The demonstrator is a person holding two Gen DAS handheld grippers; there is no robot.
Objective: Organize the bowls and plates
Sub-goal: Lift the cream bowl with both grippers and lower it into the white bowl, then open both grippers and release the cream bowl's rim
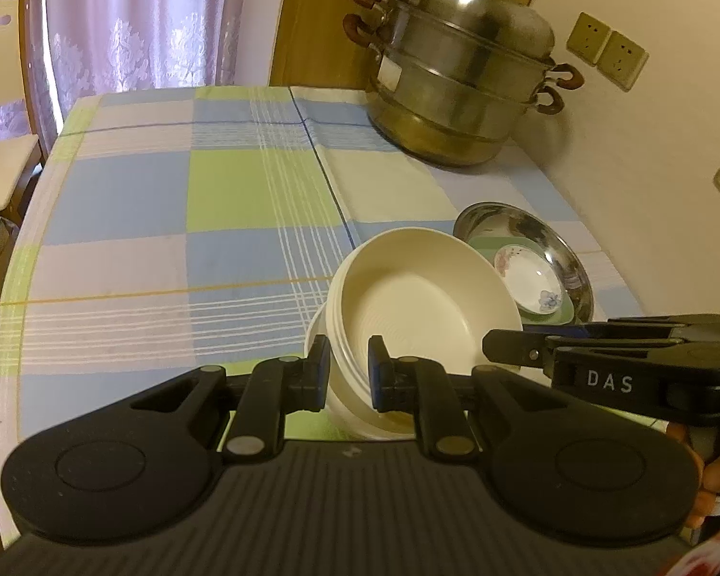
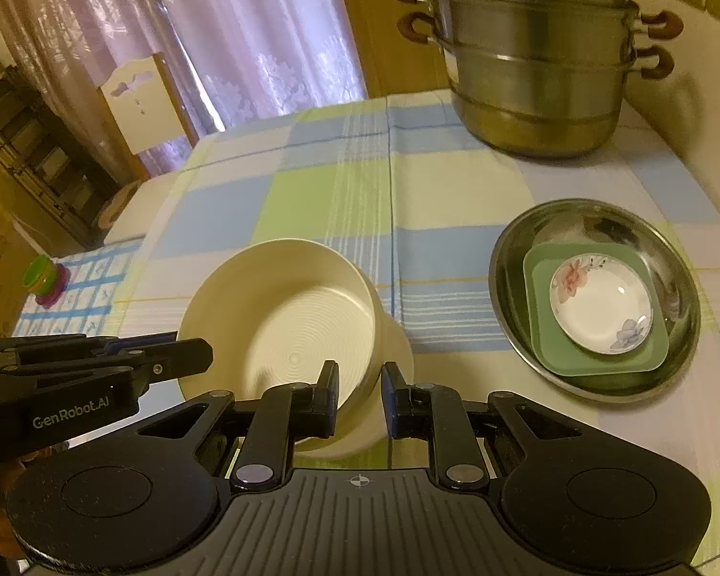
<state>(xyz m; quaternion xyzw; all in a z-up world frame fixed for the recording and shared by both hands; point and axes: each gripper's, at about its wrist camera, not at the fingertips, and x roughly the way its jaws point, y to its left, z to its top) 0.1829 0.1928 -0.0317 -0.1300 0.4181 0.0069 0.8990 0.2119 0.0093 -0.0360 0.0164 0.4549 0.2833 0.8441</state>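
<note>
1. Both tools grip one cream ribbed round bowl [image 2: 307,331]: left tool [image 1: 348,369] and right tool [image 2: 357,391] each clamped on its rim, tilting it over a second cream bowl [image 1: 355,420] on the checked-cloth surface [image 1: 168,221].
2. Judged midway: a floral white saucer [image 2: 600,305] sits on a green square plate [image 2: 595,309] inside a steel basin [image 2: 595,297]; the bowls remain unsorted.
3. Far off, a steel steamer pot [image 2: 537,72] obstructs nothing.

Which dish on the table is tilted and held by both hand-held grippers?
The cream ribbed bowl: it leans, each gripper clamping its rim. The floral saucer, green plate and steel basin lie flat, nested.
</note>
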